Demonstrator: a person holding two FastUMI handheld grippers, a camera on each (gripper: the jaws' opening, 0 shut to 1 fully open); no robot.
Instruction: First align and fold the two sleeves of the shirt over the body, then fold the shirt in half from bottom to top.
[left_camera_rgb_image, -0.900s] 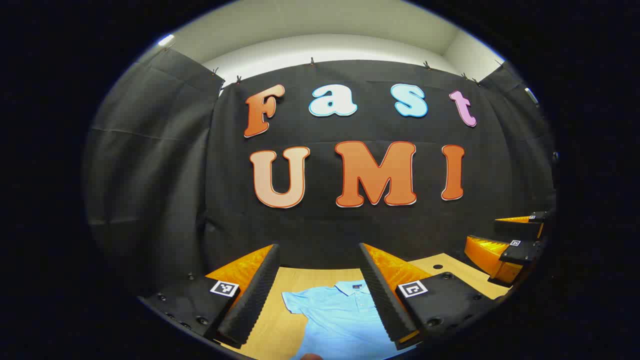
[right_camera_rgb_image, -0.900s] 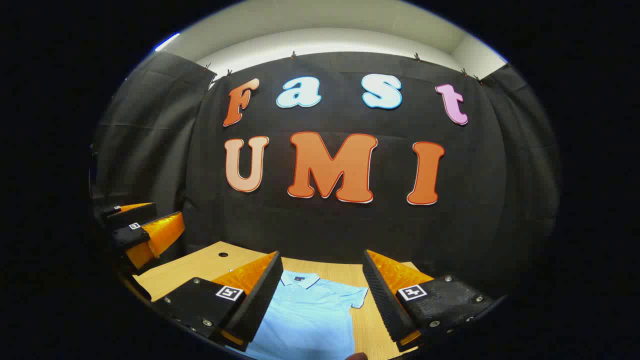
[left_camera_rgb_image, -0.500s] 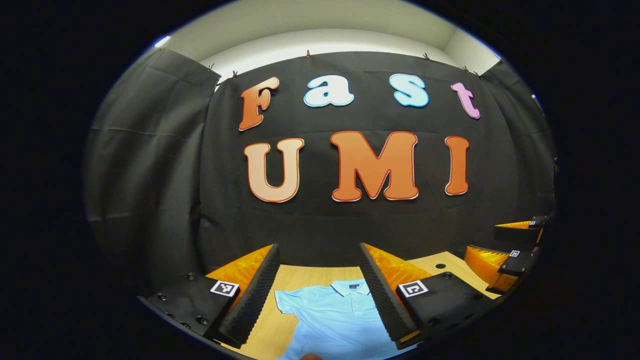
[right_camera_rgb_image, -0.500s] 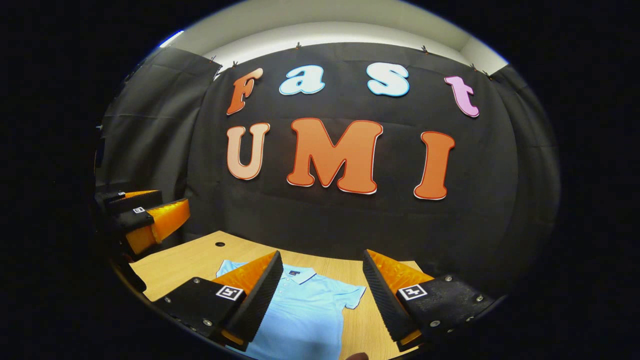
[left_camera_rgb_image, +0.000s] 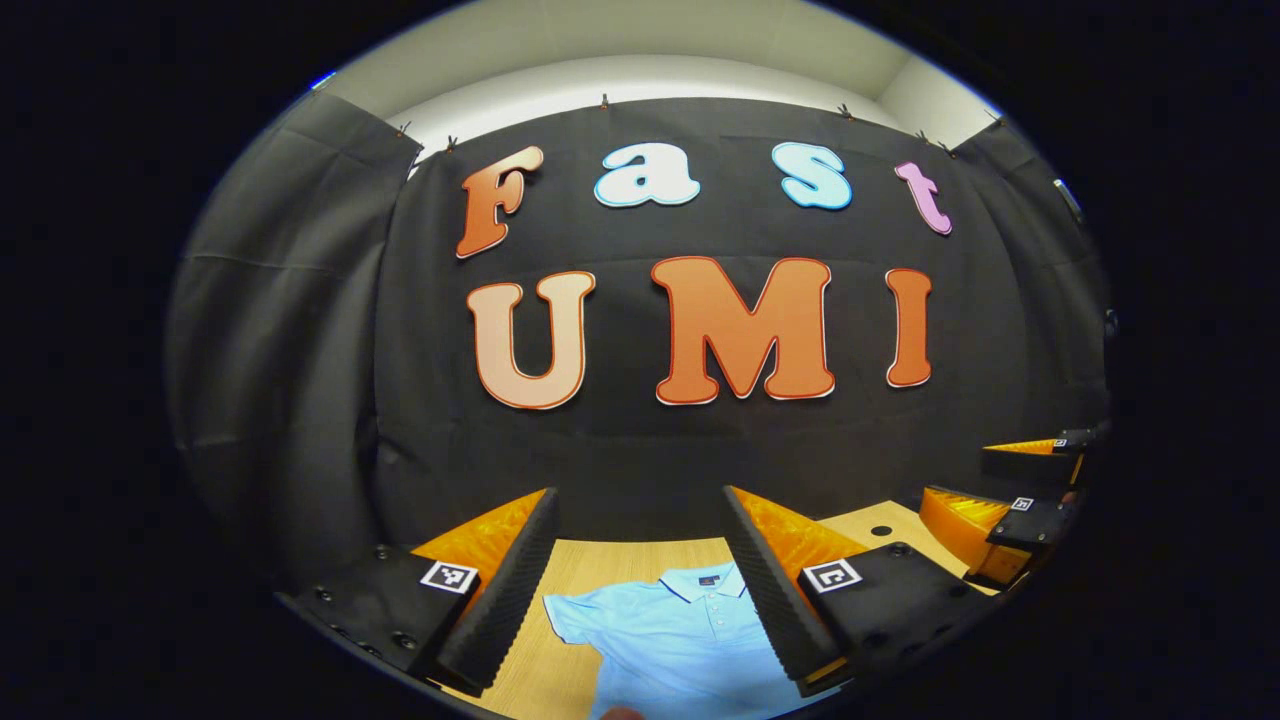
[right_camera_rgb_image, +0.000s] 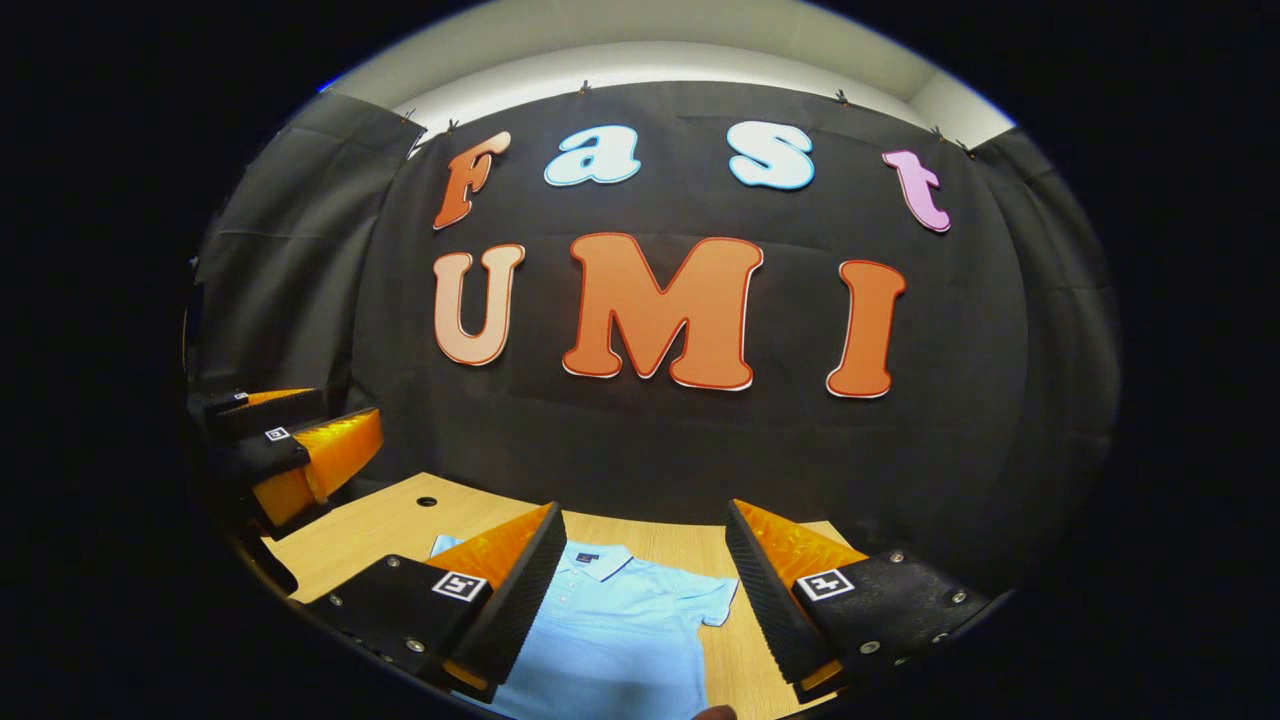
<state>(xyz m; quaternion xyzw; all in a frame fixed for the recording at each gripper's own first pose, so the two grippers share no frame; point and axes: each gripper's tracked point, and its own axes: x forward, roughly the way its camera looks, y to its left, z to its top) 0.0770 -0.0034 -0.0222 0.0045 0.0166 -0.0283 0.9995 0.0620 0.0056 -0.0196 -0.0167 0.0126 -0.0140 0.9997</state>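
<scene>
In the left gripper view, your left gripper (left_camera_rgb_image: 640, 575) hangs above the near end of the wooden table (left_camera_rgb_image: 610, 555), its fingers spread wide and holding nothing. The light blue shirt (left_camera_rgb_image: 680, 640) lies flat on the table between and below them, collar (left_camera_rgb_image: 705, 580) toward the booth wall, one short sleeve (left_camera_rgb_image: 570, 612) spread out beside the shirt's body. Beyond the shirt's other side your right gripper (left_camera_rgb_image: 1010, 500) hovers over the table edge. Judging by this, neither sleeve is folded yet, so bring the left gripper down to that sleeve's outer hem, pinch just the sleeve layer, and carry it straight across the body.

In the right gripper view, your right gripper (right_camera_rgb_image: 640, 575) is likewise wide open and empty, held level above the shirt (right_camera_rgb_image: 620, 640). The other sleeve (right_camera_rgb_image: 715, 600) lies spread beside the body, between the fingers. Match both sleeves evenly before folding; lower with the fingers tipped downward.
</scene>
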